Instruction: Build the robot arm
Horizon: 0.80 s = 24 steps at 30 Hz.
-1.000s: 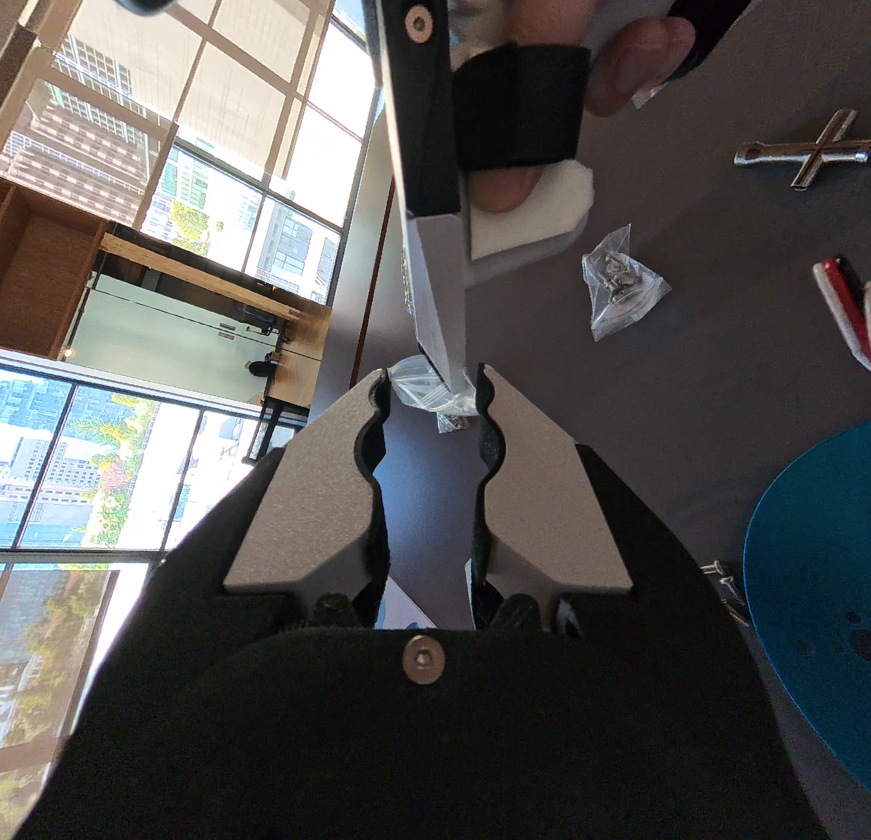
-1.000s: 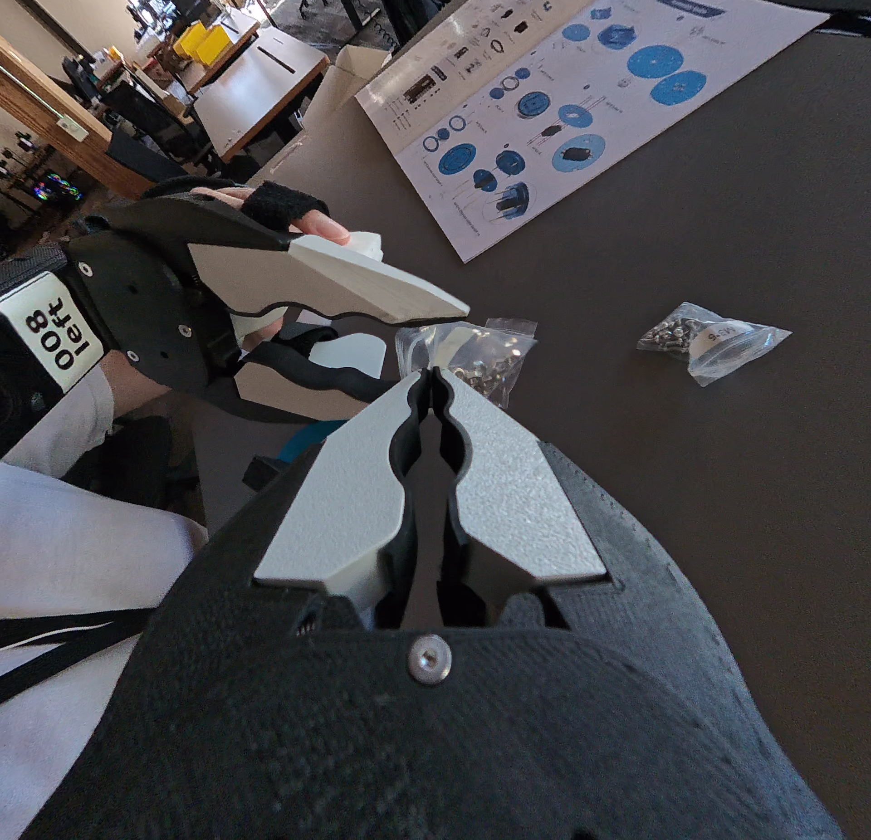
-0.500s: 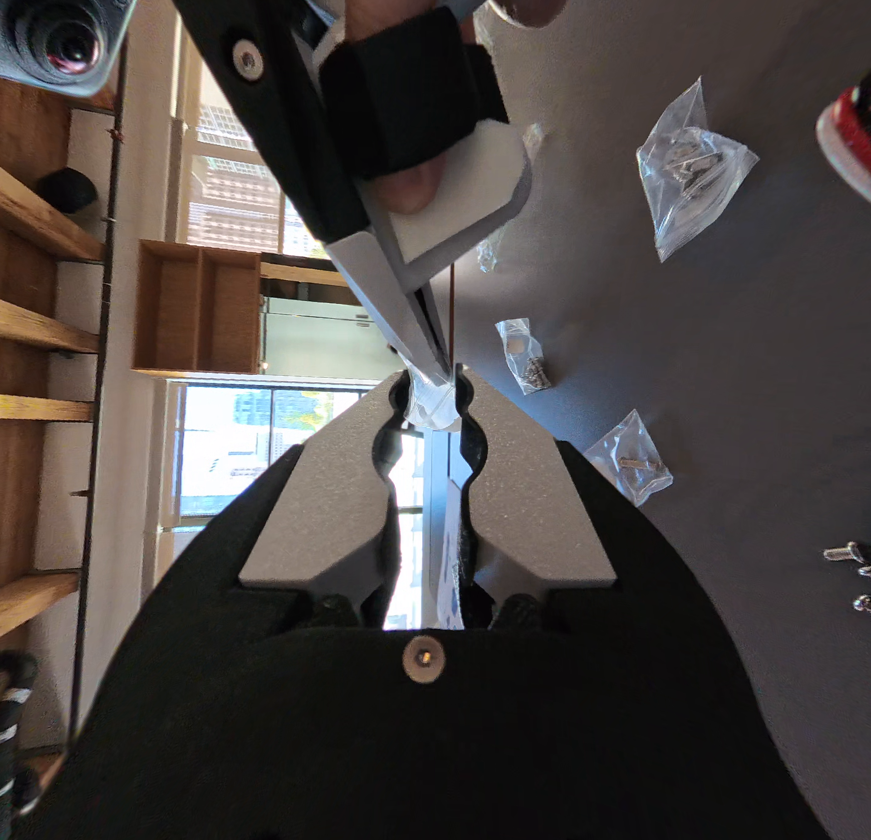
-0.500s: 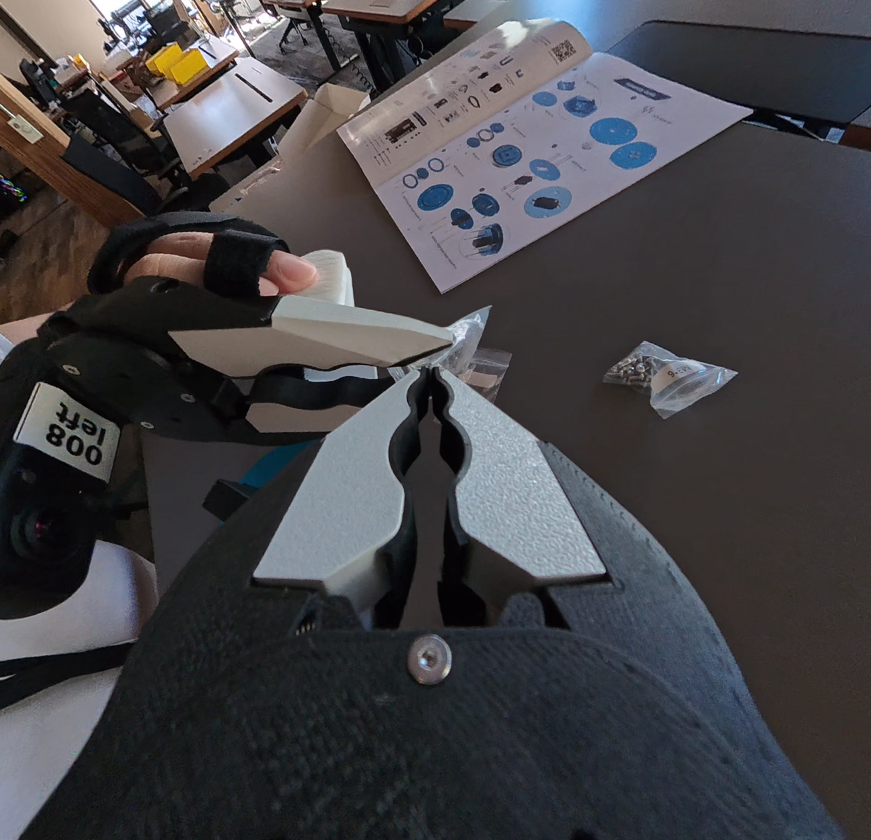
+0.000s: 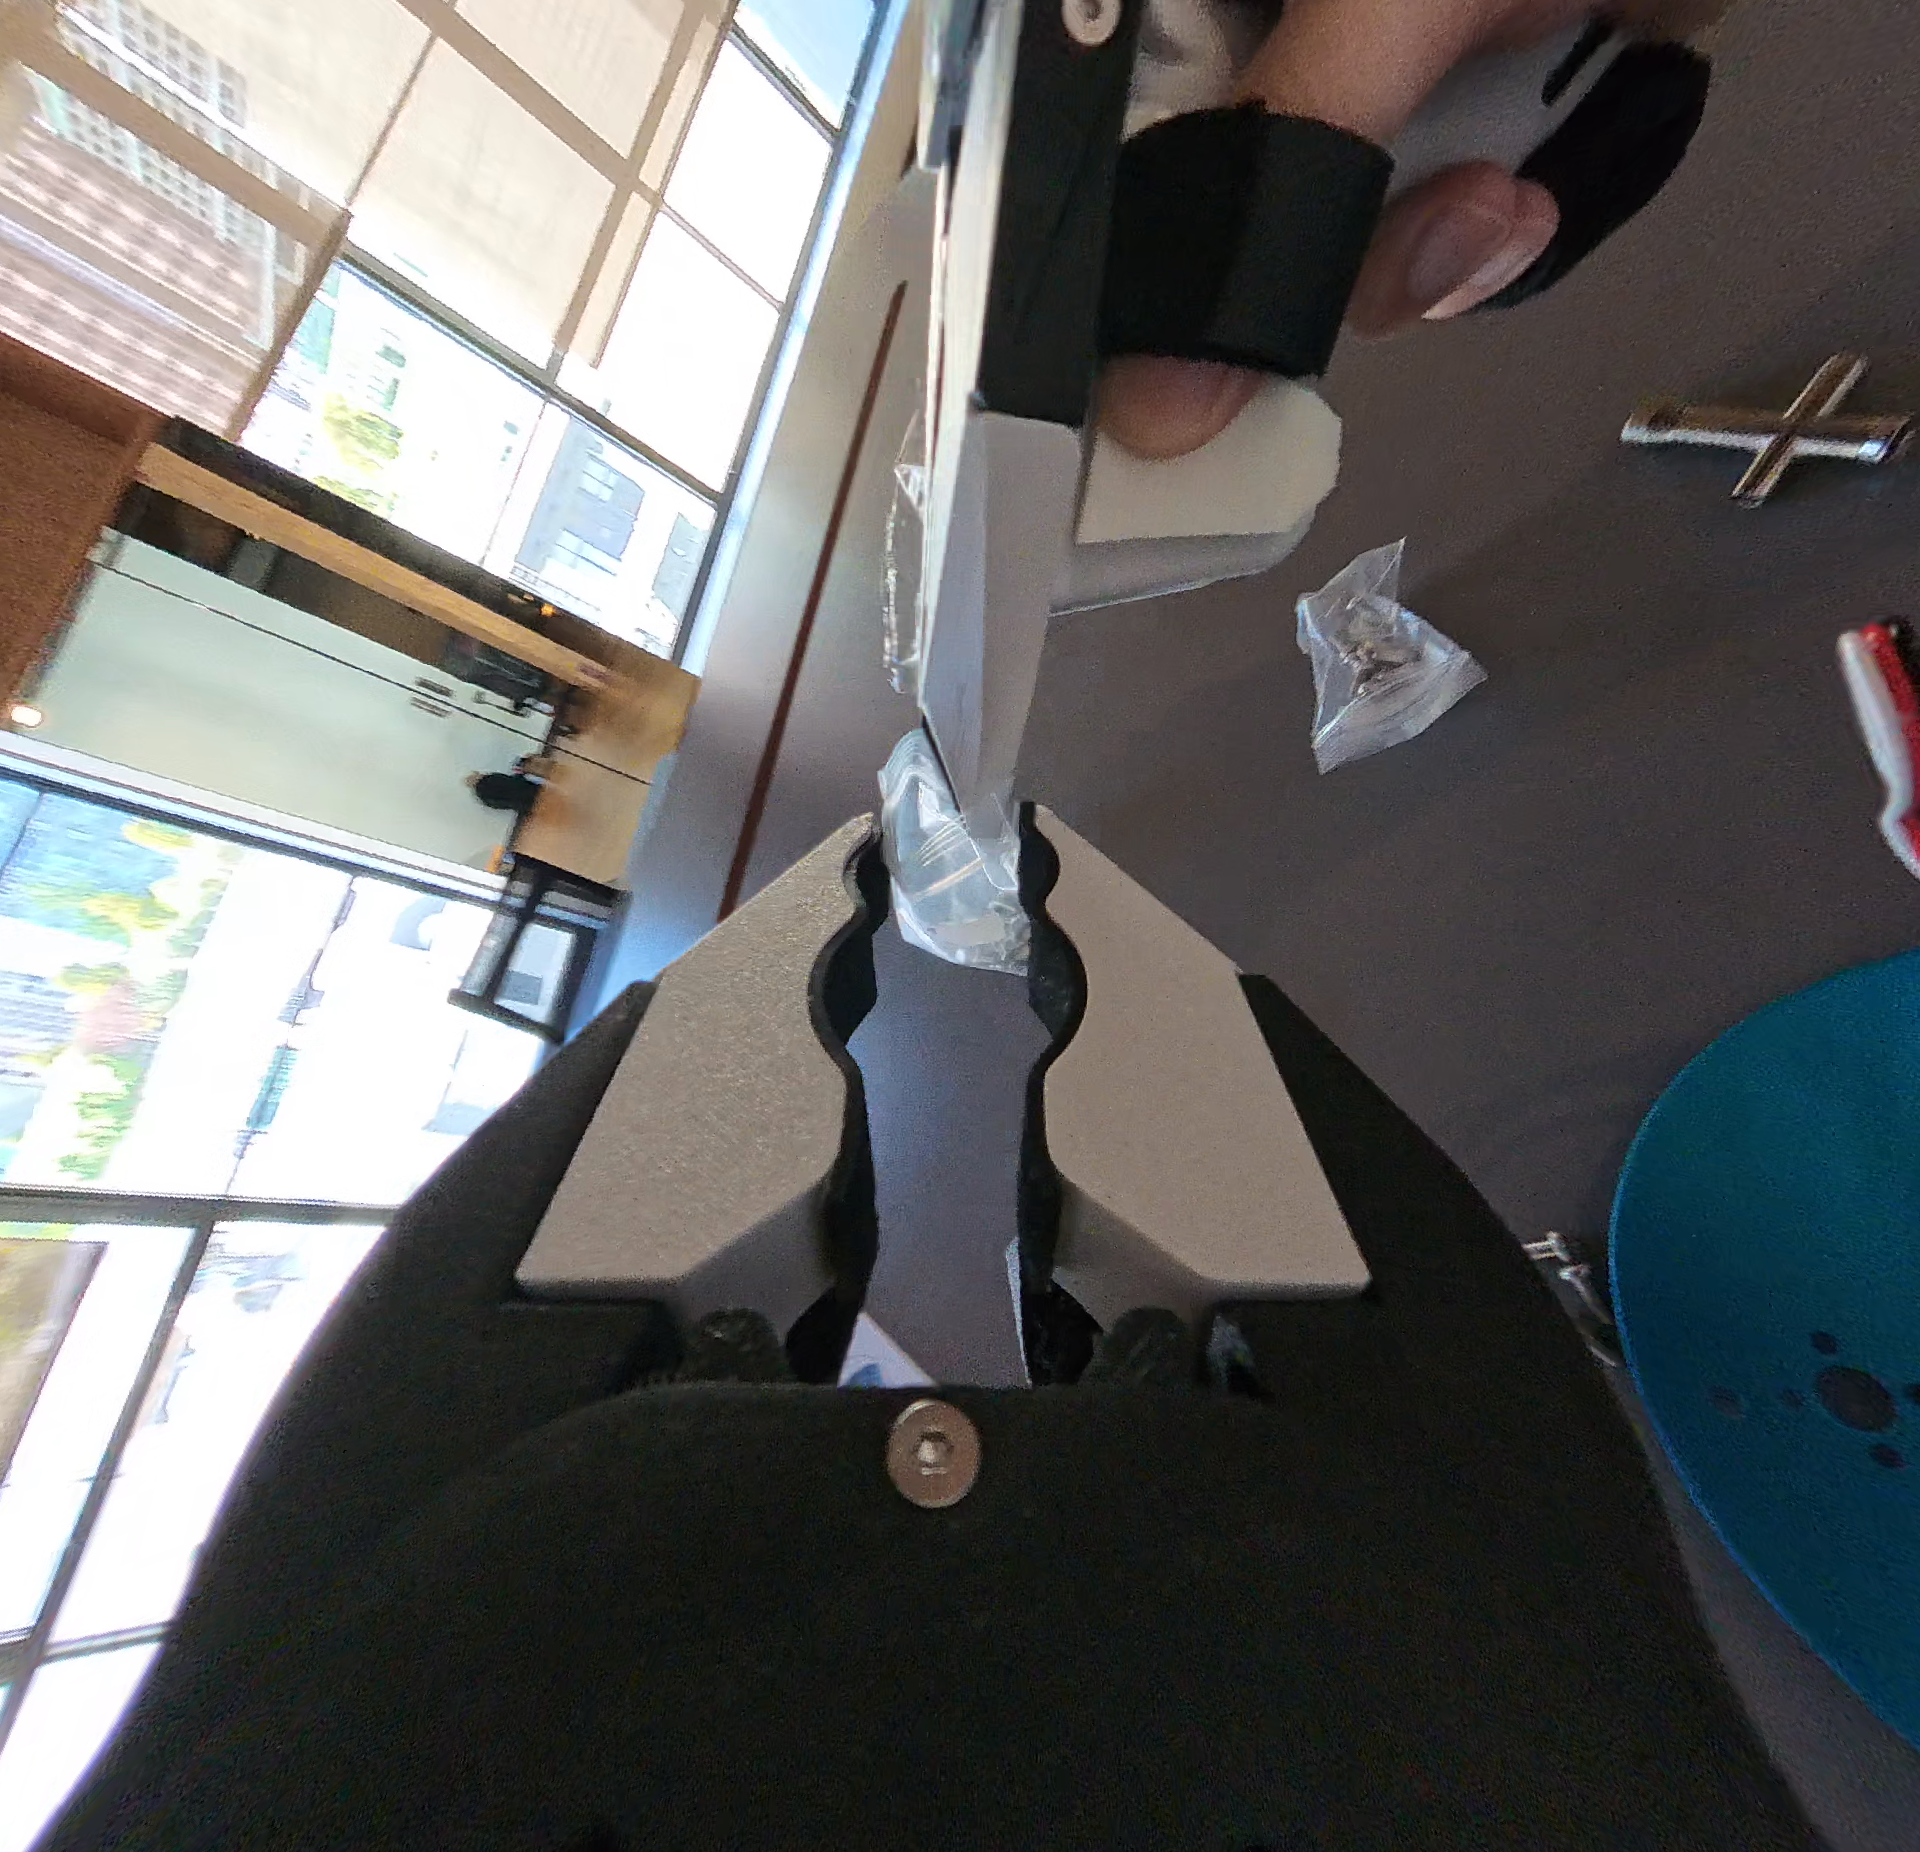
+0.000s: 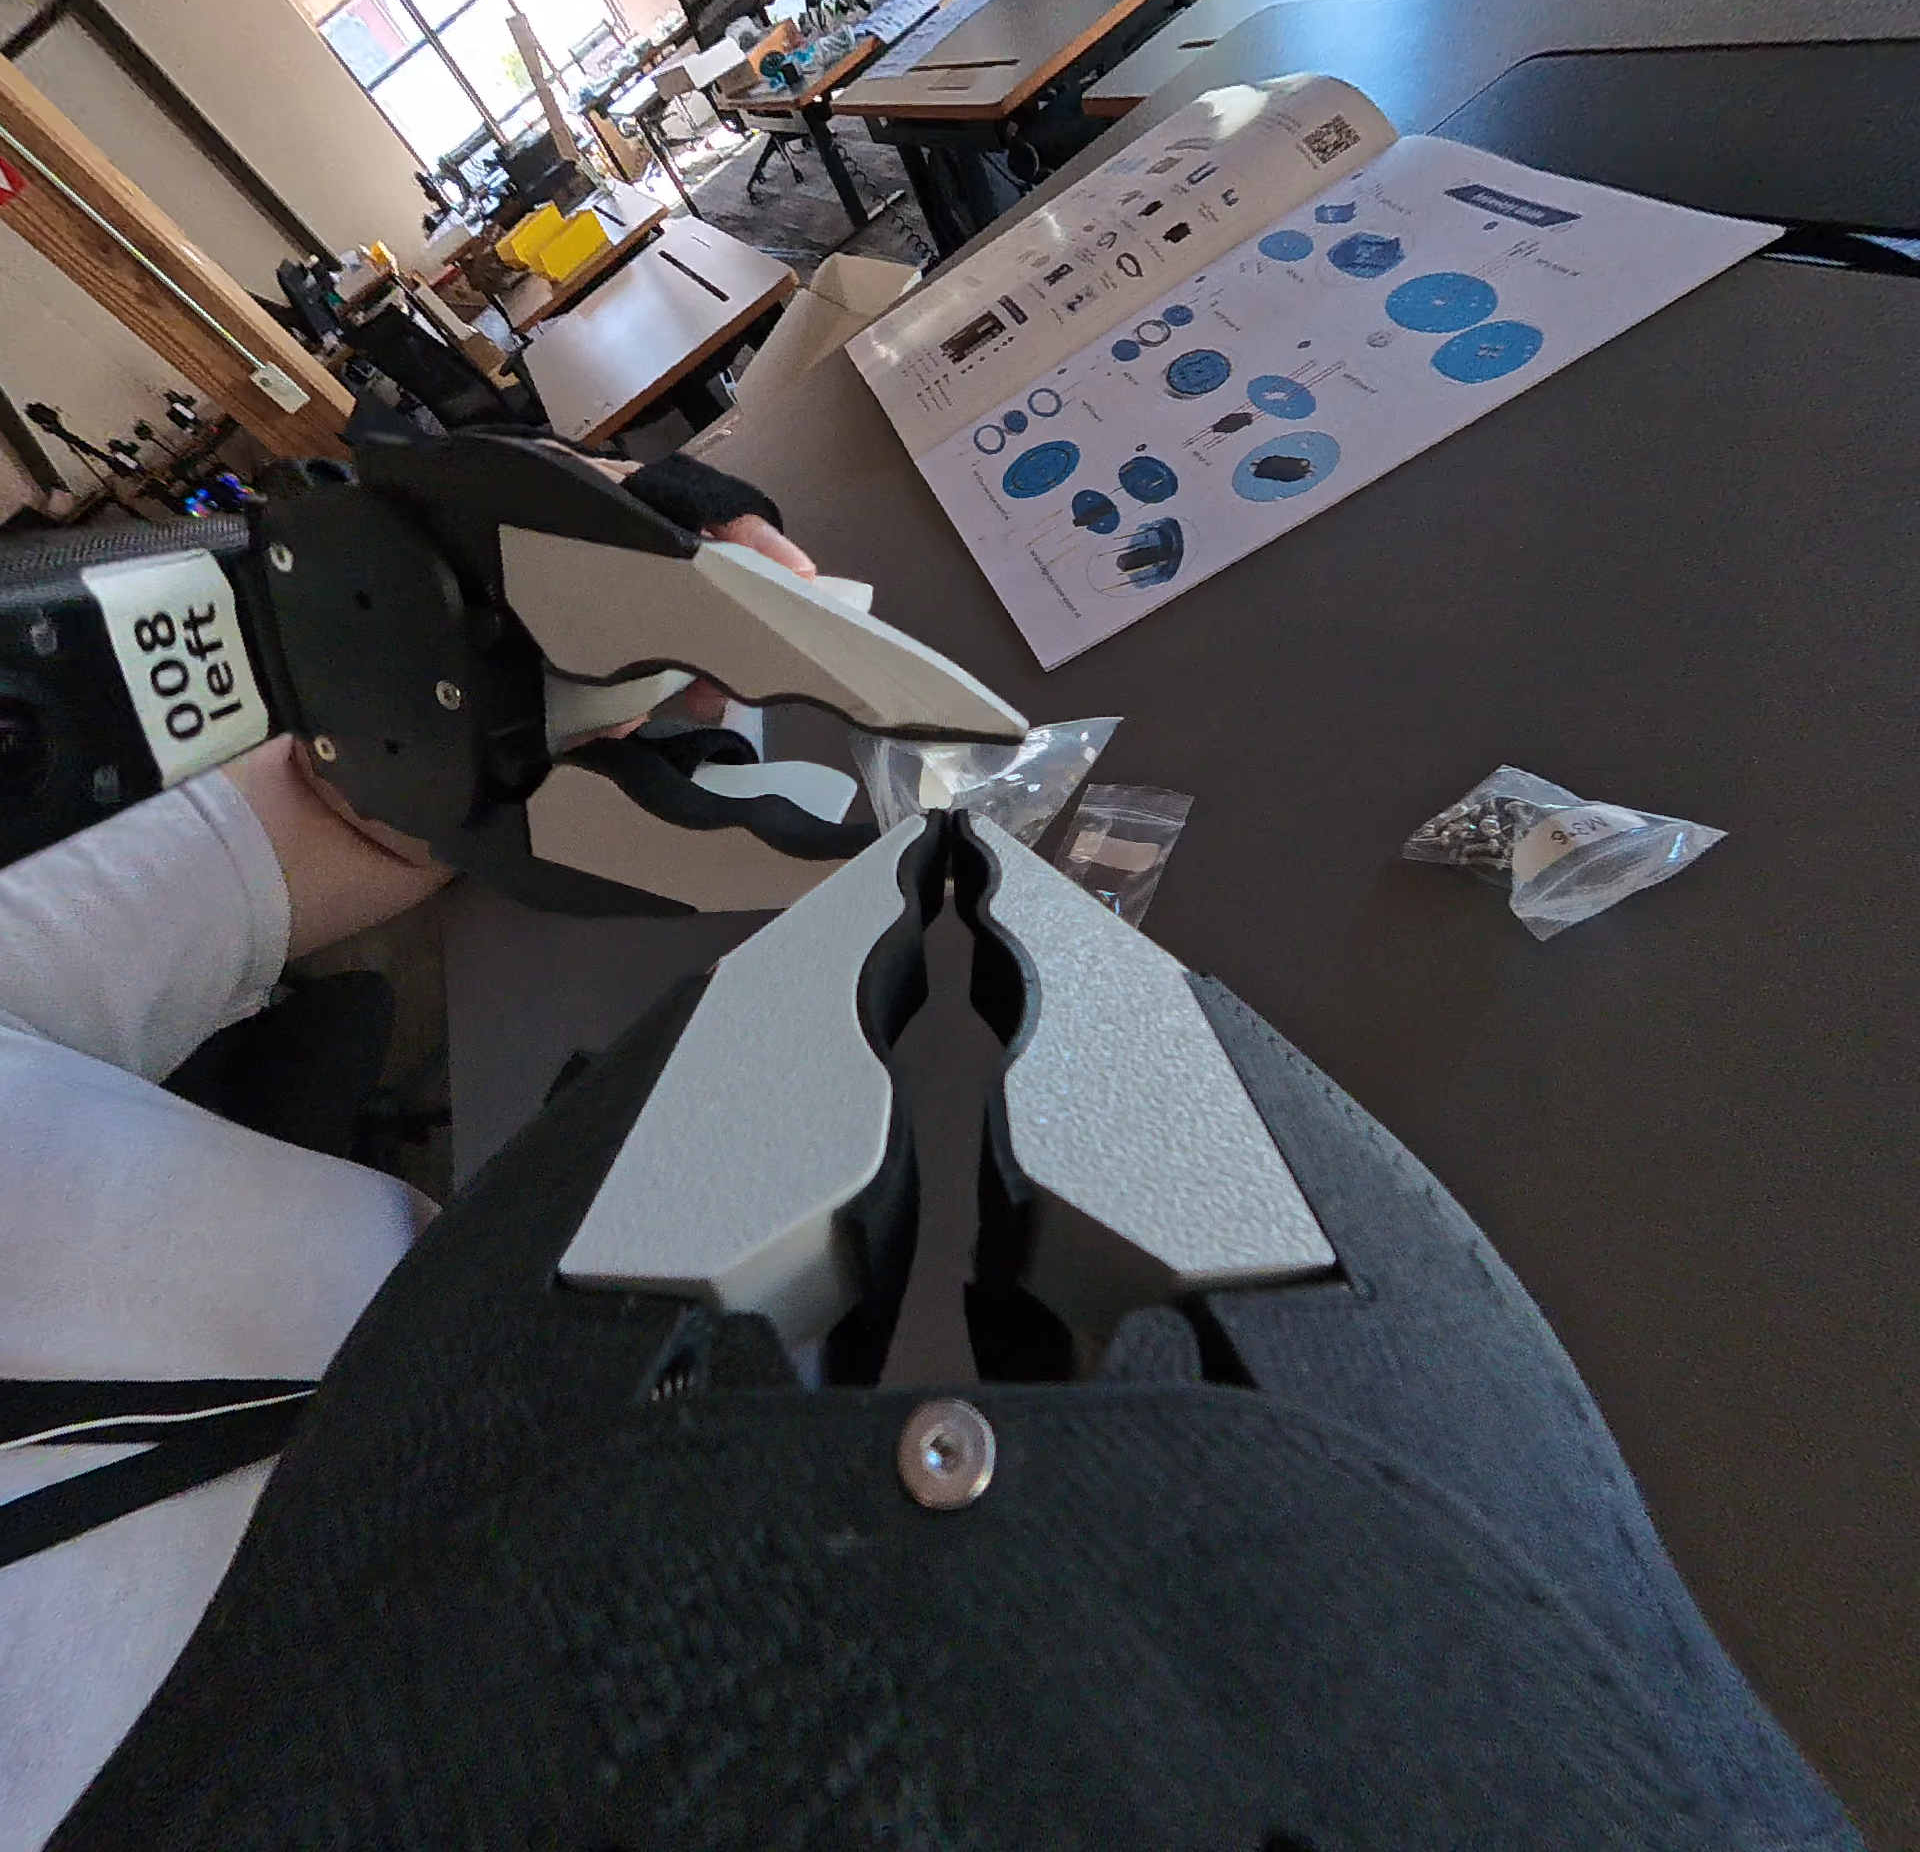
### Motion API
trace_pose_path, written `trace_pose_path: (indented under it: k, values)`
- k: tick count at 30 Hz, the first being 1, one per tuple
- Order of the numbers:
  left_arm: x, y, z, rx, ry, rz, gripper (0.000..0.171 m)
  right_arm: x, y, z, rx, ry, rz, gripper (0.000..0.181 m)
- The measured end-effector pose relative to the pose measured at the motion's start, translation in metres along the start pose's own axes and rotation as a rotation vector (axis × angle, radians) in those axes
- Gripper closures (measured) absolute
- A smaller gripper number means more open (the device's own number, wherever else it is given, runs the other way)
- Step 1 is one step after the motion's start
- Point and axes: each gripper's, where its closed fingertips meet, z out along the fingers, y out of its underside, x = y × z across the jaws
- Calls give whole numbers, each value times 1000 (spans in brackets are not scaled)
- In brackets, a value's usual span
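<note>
A small clear plastic bag (image 5: 951, 893) with small metal parts is held above the dark table (image 6: 1558, 1179). My left gripper (image 5: 951, 846) has its jaws narrowed onto the bag, which touches both inner faces. My right gripper (image 6: 951, 820) is shut on the bag's edge (image 6: 1029, 763), tip to tip with the left gripper (image 6: 935, 779). In the left wrist view the right gripper (image 5: 971, 763) comes down from above, with a person's strapped fingers on its handle.
On the table lie a bag of screws (image 6: 1558, 846), a small flat bag (image 6: 1117, 852) and an open instruction sheet (image 6: 1299, 379). The left wrist view shows another bag (image 5: 1371, 680), a cross wrench (image 5: 1787, 436), a blue disc (image 5: 1787, 1283) and loose screws (image 5: 1558, 1262). Both grippers' tips are close together, under 4 cm apart.
The left jaws have narrowed around the bag since one second ago. Both grippers swung and tilted together with the bag. The right gripper stayed shut.
</note>
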Motion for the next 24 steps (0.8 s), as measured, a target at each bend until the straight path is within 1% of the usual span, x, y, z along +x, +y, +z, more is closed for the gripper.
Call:
trace_pose_path:
  k: [3, 5, 6, 7, 11, 14, 15, 18, 21, 24]
  values:
    - [3, 4, 1, -22, 77, -102, 142, 6, 2, -1, -16, 41, -16, 181]
    - [3, 3, 0, -7, 98, -125, 139, 6, 2, -2, -20, 38, -17, 181]
    - [2, 3, 0, -2, 88, -113, 136, 5, 3, -3, -26, 33, -21, 181]
    - [-1, 4, 0, -1, 65, -95, 129, 5, 4, -3, -35, 37, -31, 181]
    - [6, 5, 6, -1, 55, -38, 112, -3, 9, -3, -82, 14, -57, 181]
    - [16, 6, 10, 4, 79, -20, 119, -9, 18, 0, -143, 18, -110, 181]
    - [19, 6, 10, 8, 86, -10, 128, -7, 18, 0, -147, 39, -126, 181]
    - [20, 5, 9, 16, 83, 13, 146, -4, 18, -2, -152, 72, -137, 181]
    - [16, 4, 8, 17, 62, 1, 150, -3, 15, -4, -131, 80, -105, 181]
    - [13, 3, 8, 18, 35, 12, 154, -3, 11, -5, -108, 85, -137, 181]
